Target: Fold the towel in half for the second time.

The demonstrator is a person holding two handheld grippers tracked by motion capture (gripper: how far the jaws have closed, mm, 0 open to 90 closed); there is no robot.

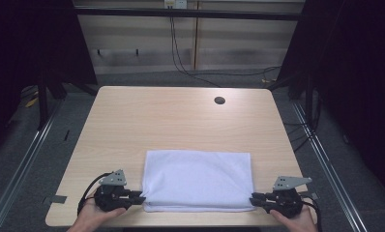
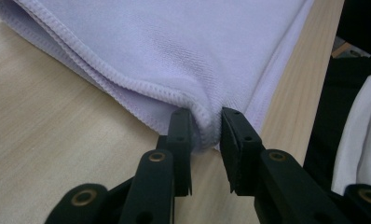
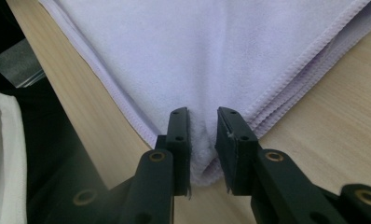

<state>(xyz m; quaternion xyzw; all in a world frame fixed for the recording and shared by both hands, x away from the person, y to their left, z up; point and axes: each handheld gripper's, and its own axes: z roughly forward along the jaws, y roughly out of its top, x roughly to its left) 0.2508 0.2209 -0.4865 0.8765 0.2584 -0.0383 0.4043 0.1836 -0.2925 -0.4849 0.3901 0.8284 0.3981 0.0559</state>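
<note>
1. Near the front edge of the table (image 1: 181, 116), at about 6 o'clock on its top, lies the folded towel (image 1: 199, 180). Its long side runs from 9 o'clock to 3 o'clock, straight across in front of you.

2. Your left gripper (image 1: 138, 198) sits at the towel's near left corner and points toward 3 o'clock. Your right gripper (image 1: 255, 200) sits at the near right corner and points toward 9 o'clock. So the towel lies between your two hands, and each hand is right at its own corner.

3. Look at the left gripper view. The corner of the towel (image 2: 174, 51) is bunched between the two black jaws of the left gripper (image 2: 206, 140). The jaws stand a little apart, and the pads do not seem to squeeze the cloth.

4. Look at the right gripper view. It is the same there: the corner of the towel (image 3: 211, 51) sits between the jaws of the right gripper (image 3: 203, 140), with a small gap on each side, so the grip looks loose.

5. I think your next move depends on those two near corners. Both are at 6 o'clock on the towel, and the far edge is at 12 o'clock.
</note>
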